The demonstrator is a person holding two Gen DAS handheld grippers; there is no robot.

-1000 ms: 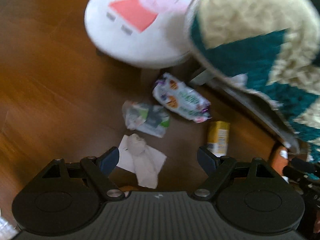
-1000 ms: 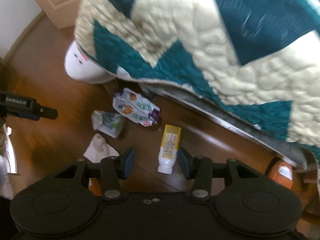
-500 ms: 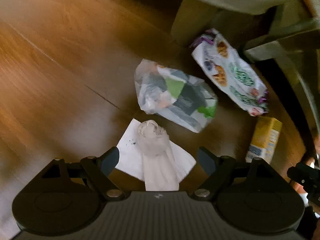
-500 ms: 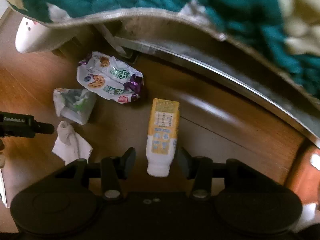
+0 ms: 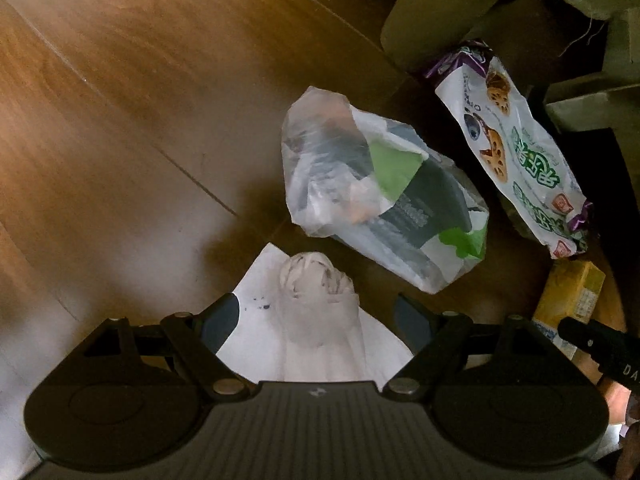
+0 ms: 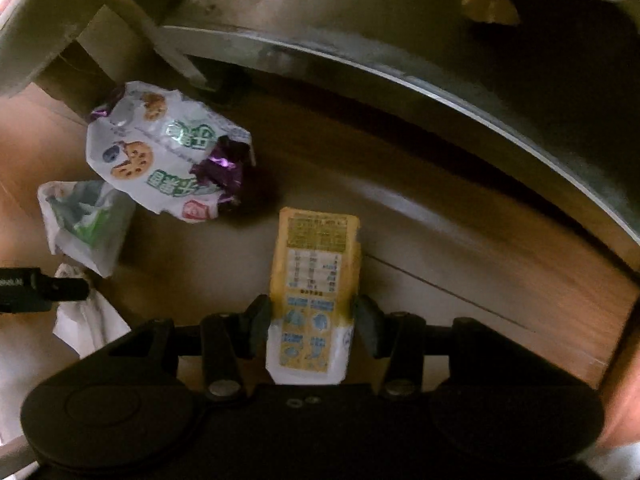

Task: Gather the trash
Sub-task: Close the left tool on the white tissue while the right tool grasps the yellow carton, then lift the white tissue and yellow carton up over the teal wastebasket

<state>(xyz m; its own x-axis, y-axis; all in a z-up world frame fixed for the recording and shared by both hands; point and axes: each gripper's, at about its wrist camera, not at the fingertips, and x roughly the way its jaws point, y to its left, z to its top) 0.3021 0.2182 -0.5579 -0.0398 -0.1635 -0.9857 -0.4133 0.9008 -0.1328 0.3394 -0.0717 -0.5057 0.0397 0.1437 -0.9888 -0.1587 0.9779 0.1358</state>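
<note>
Nothing is being held yet: the left gripper (image 5: 316,316) is straddling the crumpled tissue (image 5: 316,280) with wide jaws, the right gripper (image 6: 310,322), jaws just opening, is bracketing the yellow drink carton (image 6: 314,280), while the cookie wrapper (image 6: 164,156) and plastic bag (image 5: 376,200) are waiting on the floor

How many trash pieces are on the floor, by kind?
Tissue: 1
Plastic bag: 1
Cookie wrapper: 1
Yellow carton: 1
Total: 4
</note>
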